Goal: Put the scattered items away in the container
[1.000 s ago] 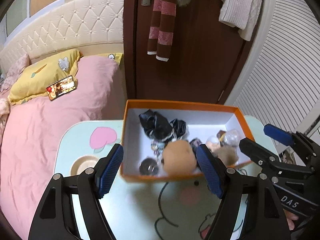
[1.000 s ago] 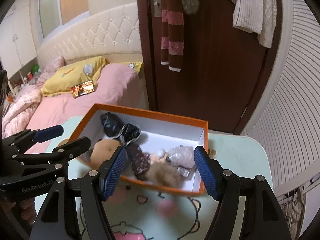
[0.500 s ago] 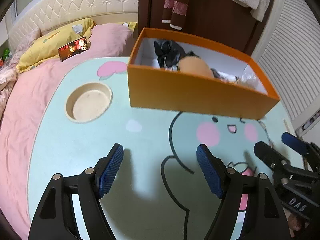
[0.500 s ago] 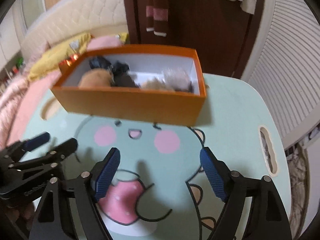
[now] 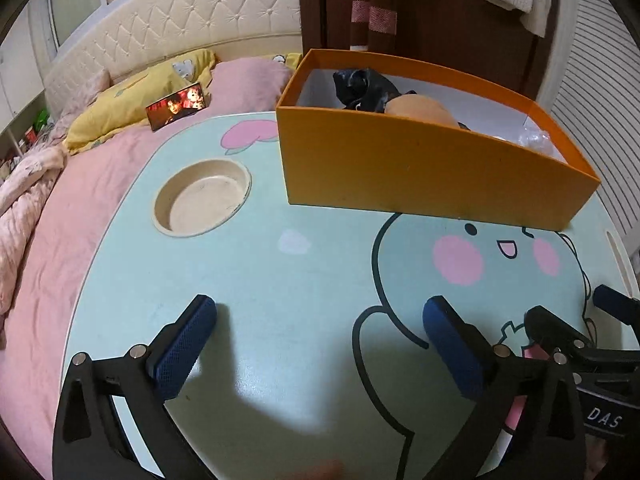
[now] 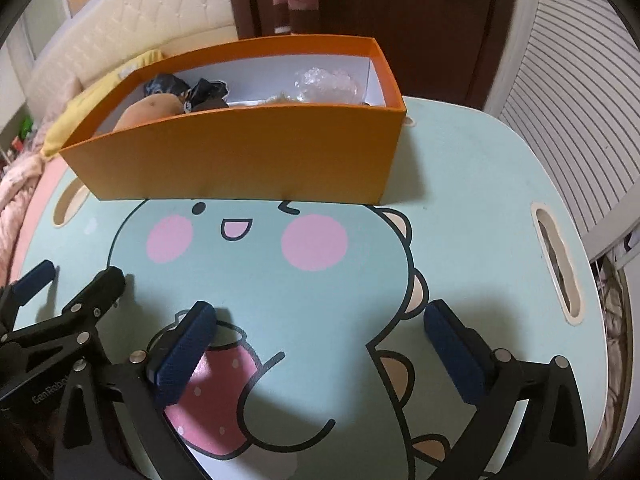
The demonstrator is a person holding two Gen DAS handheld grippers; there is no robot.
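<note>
The orange box [image 5: 420, 176] [image 6: 240, 156] stands at the far side of the mint-green cartoon table [image 5: 280, 280]. Inside it lie a crumpled black bag [image 5: 360, 84] [image 6: 168, 84], a tan round item [image 5: 420, 108] [image 6: 148, 110] and clear plastic wrap [image 6: 324, 84]. My left gripper [image 5: 320, 336] [image 6: 68, 280] hovers low over the table in front of the box, its jaws opening with nothing between them. Beside it on the right, my right gripper [image 6: 320, 332] [image 5: 580, 316] is also opening, with only the table print between its fingers.
A round cup recess [image 5: 200, 200] is sunk into the table left of the box, and a handle slot [image 6: 556, 264] runs along its right edge. A pink bed [image 5: 80, 200] with a phone [image 5: 178, 106] lies to the left. A dark door stands behind the box.
Both grippers have dropped from above the box's opening to low over the table in front of it. Their jaws stand wider than before. The tan item now lies in the box.
</note>
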